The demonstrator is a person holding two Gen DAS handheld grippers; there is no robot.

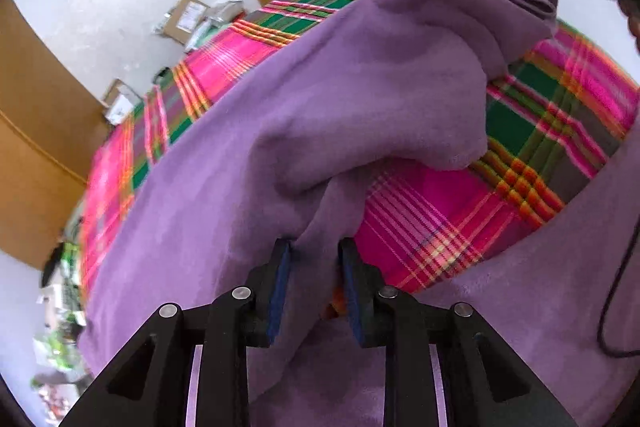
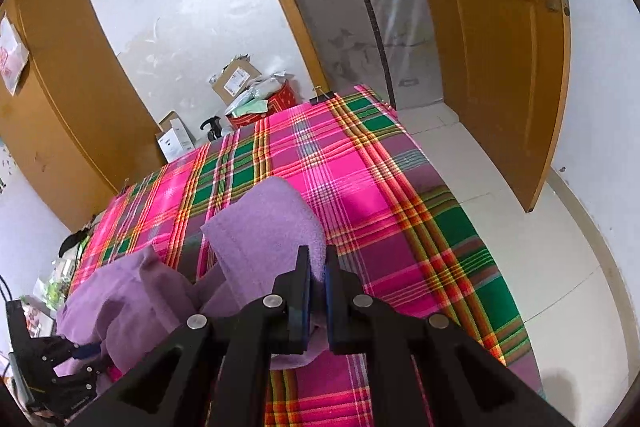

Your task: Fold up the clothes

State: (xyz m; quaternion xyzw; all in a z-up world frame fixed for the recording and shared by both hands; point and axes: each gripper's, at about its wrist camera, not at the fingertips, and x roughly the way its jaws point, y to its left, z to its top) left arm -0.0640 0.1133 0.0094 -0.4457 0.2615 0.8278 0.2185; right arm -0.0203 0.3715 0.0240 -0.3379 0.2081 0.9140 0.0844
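We see purple garment spread across middle of frame on plaid sheet. Left gripper narrowly parted, fabric fold pinched between pads. Right gripper nearly closed, clamping garment edge, lower middle.

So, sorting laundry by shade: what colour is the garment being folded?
Plain purple garment, clearest in the left wrist view.

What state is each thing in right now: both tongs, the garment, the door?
Left tongs: shut on a bunched fold of the purple garment.
Right tongs: shut on another part of the same garment, lifted.
Purple garment: crumpled, partly raised off the plaid cloth, not yet folded.
Plaid cloth: spread flat.
Wooden door: open.
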